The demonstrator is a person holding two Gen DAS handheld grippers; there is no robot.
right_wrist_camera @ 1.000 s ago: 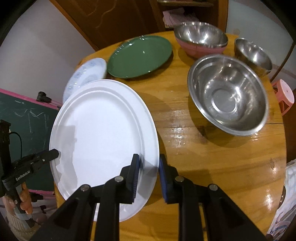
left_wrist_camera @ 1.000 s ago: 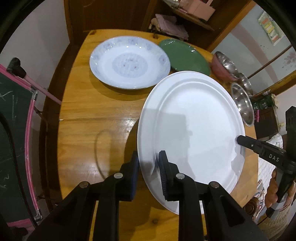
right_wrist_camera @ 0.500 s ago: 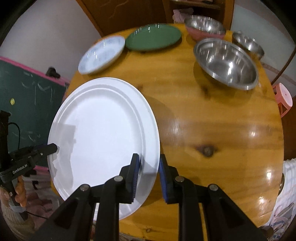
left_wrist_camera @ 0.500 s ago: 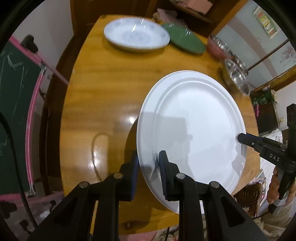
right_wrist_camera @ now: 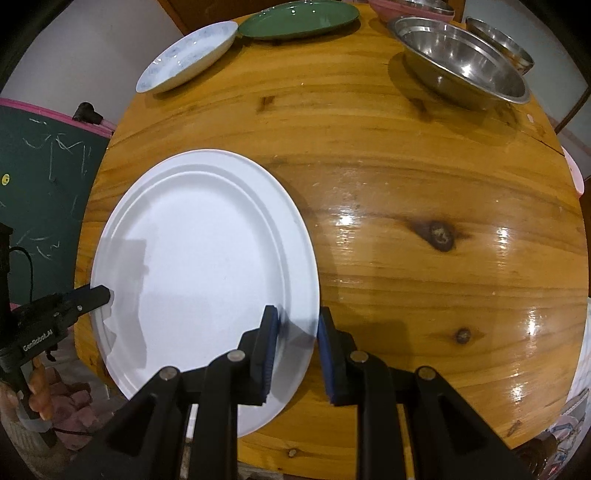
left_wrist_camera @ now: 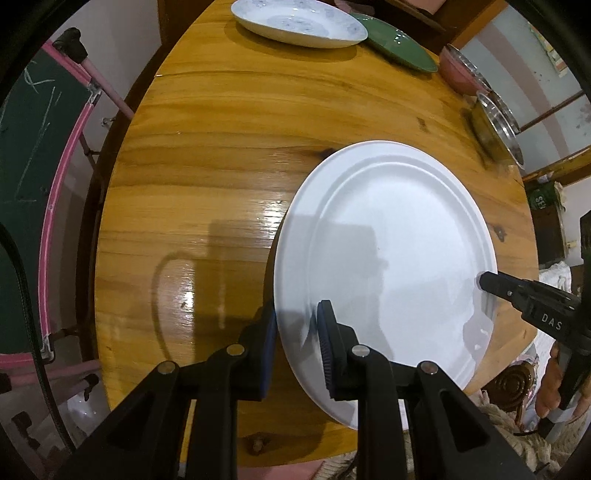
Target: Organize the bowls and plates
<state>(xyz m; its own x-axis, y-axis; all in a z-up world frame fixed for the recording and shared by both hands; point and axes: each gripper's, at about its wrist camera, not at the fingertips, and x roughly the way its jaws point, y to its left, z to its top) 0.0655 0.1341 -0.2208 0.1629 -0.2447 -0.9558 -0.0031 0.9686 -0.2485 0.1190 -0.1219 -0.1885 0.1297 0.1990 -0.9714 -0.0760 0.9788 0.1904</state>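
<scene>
A large white plate (left_wrist_camera: 391, 266) is held over the near part of the round wooden table (left_wrist_camera: 229, 155). My left gripper (left_wrist_camera: 295, 332) is shut on its near left rim. My right gripper (right_wrist_camera: 295, 332) is shut on the plate's (right_wrist_camera: 207, 266) opposite rim. Each gripper shows in the other's view, the right gripper (left_wrist_camera: 484, 282) and the left gripper (right_wrist_camera: 103, 295) both clamped on the rim. A white patterned plate (left_wrist_camera: 299, 22) and a green plate (left_wrist_camera: 399, 48) sit at the far edge. I cannot tell whether the white plate touches the table.
A large steel bowl (right_wrist_camera: 461, 62) stands at the far right of the table, with a smaller steel bowl (right_wrist_camera: 502, 40) and a pink-based bowl (right_wrist_camera: 410, 5) behind it. A green chalkboard with a pink frame (left_wrist_camera: 40, 155) stands left of the table.
Both grippers have carried the white plate back toward the near edge of the table. The other plates and bowls now lie farther away.
</scene>
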